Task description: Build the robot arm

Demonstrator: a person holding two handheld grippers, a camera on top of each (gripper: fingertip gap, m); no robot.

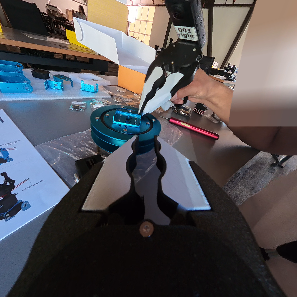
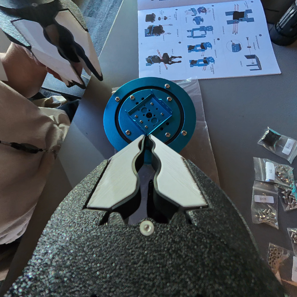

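Observation:
A round blue metal base (image 1: 102,127) stands on the grey table, with a small blue U-shaped bracket (image 1: 127,119) on its inner disc. My right gripper (image 1: 141,112) comes down from above, its tips pinched on the bracket's far corner. In the right wrist view the right gripper (image 2: 146,136) is closed on the corner of the bracket (image 2: 149,114), over the base (image 2: 110,115). My left gripper (image 1: 146,137) is open and empty, just short of the base's near rim. It also shows in the right wrist view (image 2: 92,82), held above the table edge.
A printed instruction sheet (image 2: 205,40) lies beside the base. A red screwdriver (image 1: 192,127) lies to the right. Small bags of screws (image 2: 265,207), loose blue brackets (image 1: 54,84), a black servo (image 1: 40,73) and an open white and orange box (image 1: 128,75) lie farther back. A clear plastic bag (image 1: 64,149) lies under the base. The grippers' ends are close to 10 centimeters from one another.

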